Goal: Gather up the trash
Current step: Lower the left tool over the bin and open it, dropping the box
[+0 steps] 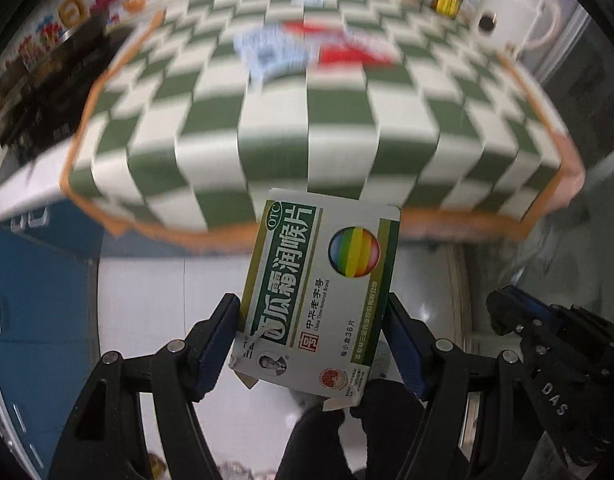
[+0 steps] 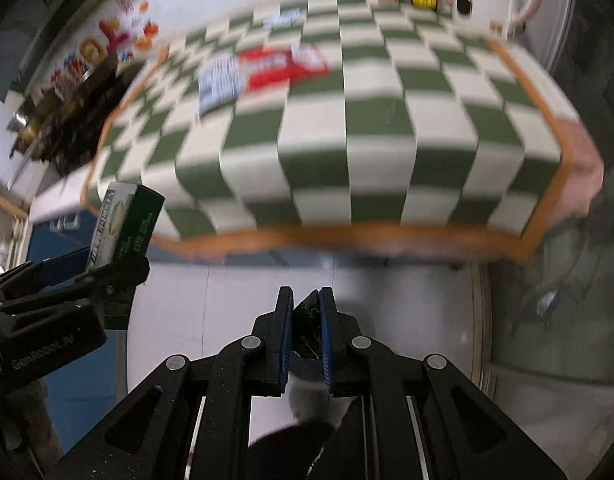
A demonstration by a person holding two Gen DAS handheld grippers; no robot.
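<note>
The left hand-held gripper (image 1: 313,340) grasps a green-and-white medicine box (image 1: 319,292) by its two long sides, held off the near edge of the checkered counter (image 1: 275,120). The right hand-held gripper (image 2: 307,320) is clenched on a small dark scrap (image 2: 307,328), also off that near edge. A red packet (image 2: 283,66) and a blue-and-white packet (image 2: 219,84) lie touching on the counter's far left part.

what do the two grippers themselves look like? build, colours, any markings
Both match: matte black linkage arms with triangular cut-outs and silver round pivot pins, flat black fingers lined with blue pads. The left gripper carries faint "GenRobot.AI" lettering on its body in the right wrist view; the right gripper shows "DAS" in the left wrist view. No cables visible.
</note>
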